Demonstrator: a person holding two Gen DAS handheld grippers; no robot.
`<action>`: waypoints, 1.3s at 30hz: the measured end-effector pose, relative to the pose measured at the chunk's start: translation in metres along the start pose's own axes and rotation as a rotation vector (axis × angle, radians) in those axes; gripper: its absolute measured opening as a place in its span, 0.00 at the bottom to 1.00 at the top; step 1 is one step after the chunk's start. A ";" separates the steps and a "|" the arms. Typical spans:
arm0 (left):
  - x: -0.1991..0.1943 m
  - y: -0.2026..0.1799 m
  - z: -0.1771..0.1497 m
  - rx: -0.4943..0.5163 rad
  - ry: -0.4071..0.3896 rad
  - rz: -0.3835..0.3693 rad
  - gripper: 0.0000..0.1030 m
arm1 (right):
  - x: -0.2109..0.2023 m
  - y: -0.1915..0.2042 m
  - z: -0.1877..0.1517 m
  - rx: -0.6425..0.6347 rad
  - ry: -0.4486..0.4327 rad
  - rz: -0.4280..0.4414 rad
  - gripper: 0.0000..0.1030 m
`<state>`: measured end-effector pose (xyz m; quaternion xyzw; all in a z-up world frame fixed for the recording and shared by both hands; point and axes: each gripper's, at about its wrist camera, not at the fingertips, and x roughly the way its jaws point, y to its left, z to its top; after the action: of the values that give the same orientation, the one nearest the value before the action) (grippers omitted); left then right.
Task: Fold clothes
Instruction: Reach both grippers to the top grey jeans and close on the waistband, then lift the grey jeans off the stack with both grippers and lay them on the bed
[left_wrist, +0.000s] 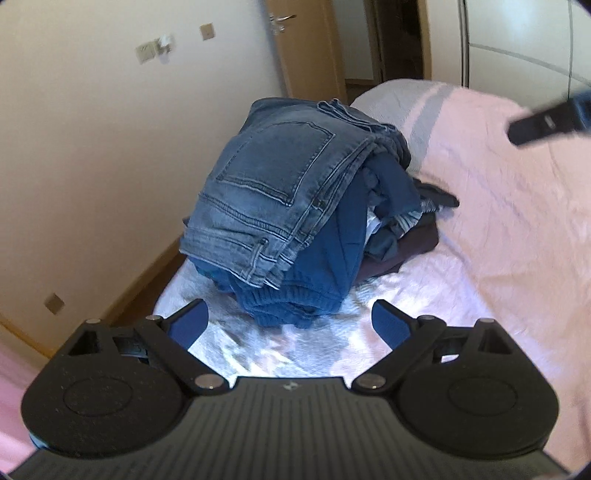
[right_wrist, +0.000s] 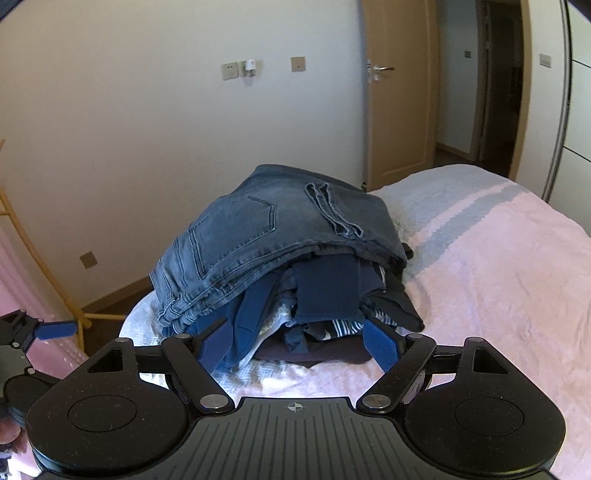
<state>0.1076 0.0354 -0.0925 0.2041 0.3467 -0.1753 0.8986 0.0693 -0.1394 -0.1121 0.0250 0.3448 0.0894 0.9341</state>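
Both tools released, a folded stack of clothes straight ahead of them on the bed.

The left tool (left_wrist: 290, 321) and the right tool (right_wrist: 301, 341) each hang with jaws spread wide and nothing between them. Just beyond their tips sits the pile of clothes (left_wrist: 317, 236) on the pink bedspread (left_wrist: 498, 229). On top lie the folded jeans (right_wrist: 273, 236), back pocket up; under them is a dark blue knit (left_wrist: 295, 302) with a ribbed hem, then several darker pieces, one striped, whose edges bulge out unevenly on the side to the right of the tools. No loose garment shows on the bed around the tools, so I judge the folding largely done. What seems left is at most tidying the lower layers, or fetching clothes that lie out of view.
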 end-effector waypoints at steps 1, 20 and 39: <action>0.002 -0.003 0.001 0.029 -0.004 0.013 0.91 | 0.005 -0.002 0.002 -0.005 -0.005 0.017 0.79; 0.172 -0.003 0.062 0.532 -0.117 -0.138 0.62 | 0.191 -0.033 0.042 0.366 0.076 0.139 0.51; 0.179 0.034 0.077 0.497 -0.170 -0.339 0.27 | 0.236 -0.065 0.054 0.718 0.034 0.210 0.09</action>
<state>0.2905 -0.0039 -0.1566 0.3415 0.2460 -0.4187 0.8047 0.2905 -0.1585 -0.2288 0.3846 0.3653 0.0585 0.8457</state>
